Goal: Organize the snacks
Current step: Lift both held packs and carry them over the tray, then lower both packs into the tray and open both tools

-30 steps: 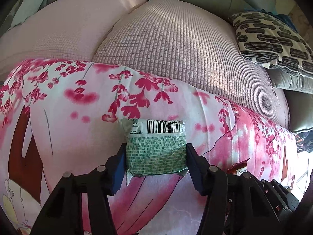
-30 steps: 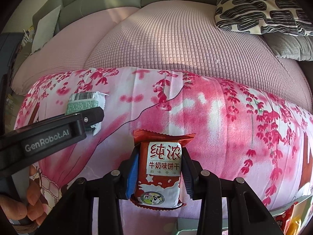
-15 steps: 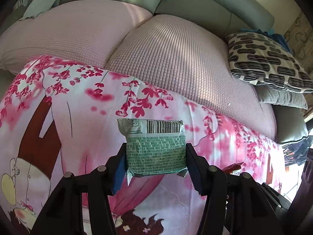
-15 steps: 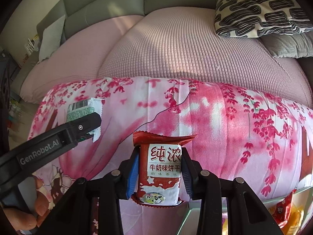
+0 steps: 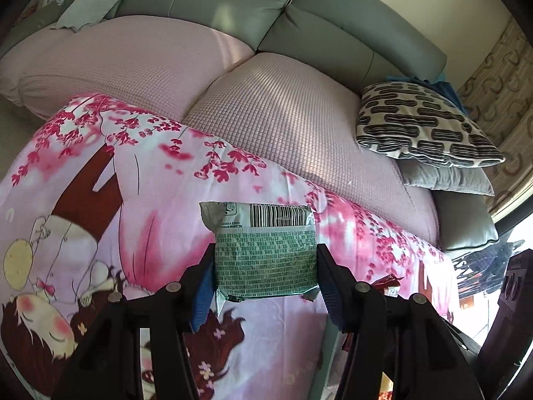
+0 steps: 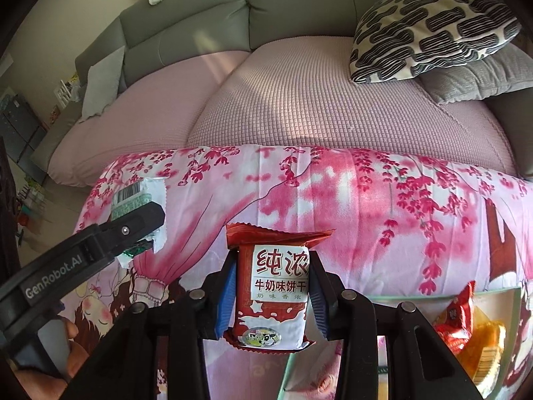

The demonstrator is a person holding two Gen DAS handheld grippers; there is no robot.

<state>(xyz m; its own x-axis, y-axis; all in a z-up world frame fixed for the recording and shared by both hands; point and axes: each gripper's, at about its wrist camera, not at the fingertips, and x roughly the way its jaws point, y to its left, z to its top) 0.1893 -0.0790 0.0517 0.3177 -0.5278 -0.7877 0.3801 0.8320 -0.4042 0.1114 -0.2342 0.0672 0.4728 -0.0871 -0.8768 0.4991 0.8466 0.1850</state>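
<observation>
Right wrist view, we read 纯浓 牛奶味饼干 on the red packet clamped in our right gripper, GenRobot.AI on our left gripper clamped on the barcoded green packet, both above the floral blanket.

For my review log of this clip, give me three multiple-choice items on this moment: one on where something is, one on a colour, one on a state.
1. Where does the black-and-white patterned pillow lie?
A. on the floor
B. on a grey cushion on the sofa
C. on the floral blanket

2. What is the main colour of the biscuit packet in the right gripper?
A. red
B. blue
C. black

3. What state is the left gripper in?
A. open and empty
B. shut on nothing
C. shut on the green packet

Answers: 1 B, the pillow rests on the grey cushion at the right end of the sofa. 2 A, its wrapper is red around a white label. 3 C, both fingers press the green packet's sides, barcode end pointing away.
</observation>
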